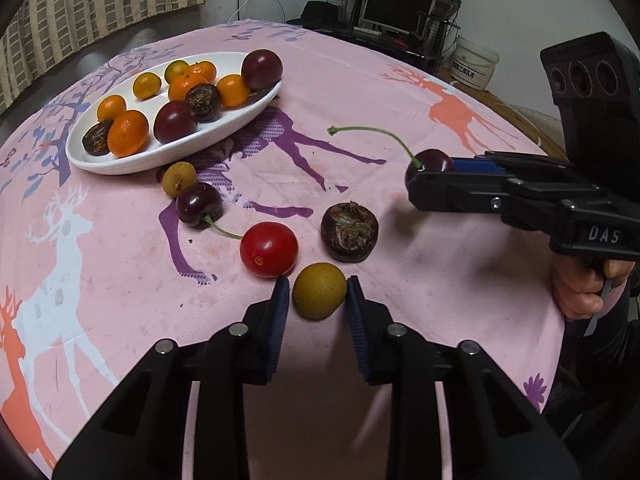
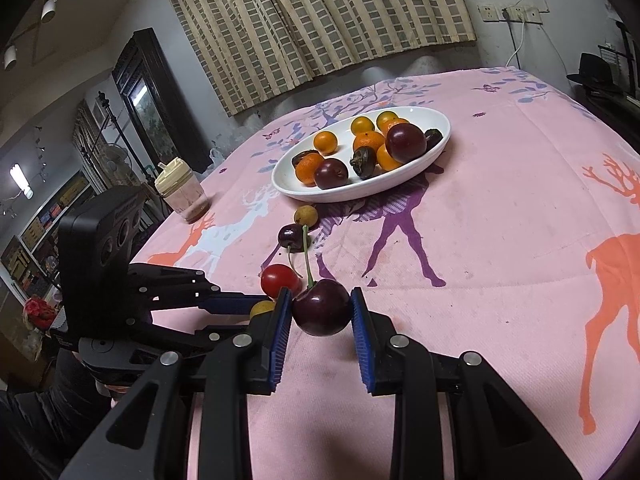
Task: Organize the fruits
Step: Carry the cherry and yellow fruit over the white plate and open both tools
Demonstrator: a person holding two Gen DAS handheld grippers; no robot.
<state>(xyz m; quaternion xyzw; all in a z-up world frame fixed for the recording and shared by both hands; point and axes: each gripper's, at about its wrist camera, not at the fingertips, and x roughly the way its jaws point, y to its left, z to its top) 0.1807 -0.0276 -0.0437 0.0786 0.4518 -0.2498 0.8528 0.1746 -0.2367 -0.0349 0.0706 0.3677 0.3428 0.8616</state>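
Note:
My left gripper [image 1: 318, 285] is shut on a yellow-brown longan [image 1: 319, 291] that rests on the pink cloth; the same longan [image 2: 262, 307] peeks out between its fingers in the right wrist view. My right gripper [image 2: 320, 300] is shut on a dark cherry [image 2: 321, 308] whose long green stem points up. From the left wrist view that cherry [image 1: 436, 161] sits in the right gripper [image 1: 424, 180] at the right. A white oval plate [image 1: 132, 164] [image 2: 352, 196] farther back holds several small oranges, dark plums and brown husked fruits.
Loose on the cloth lie a red cherry tomato [image 1: 269, 249], a brown husked fruit [image 1: 349, 231], a second cherry [image 1: 199, 205] and another longan [image 1: 179, 178]. A lidded jar [image 2: 182, 196] stands near the table's left edge. A person's hand [image 1: 580, 292] holds the right gripper.

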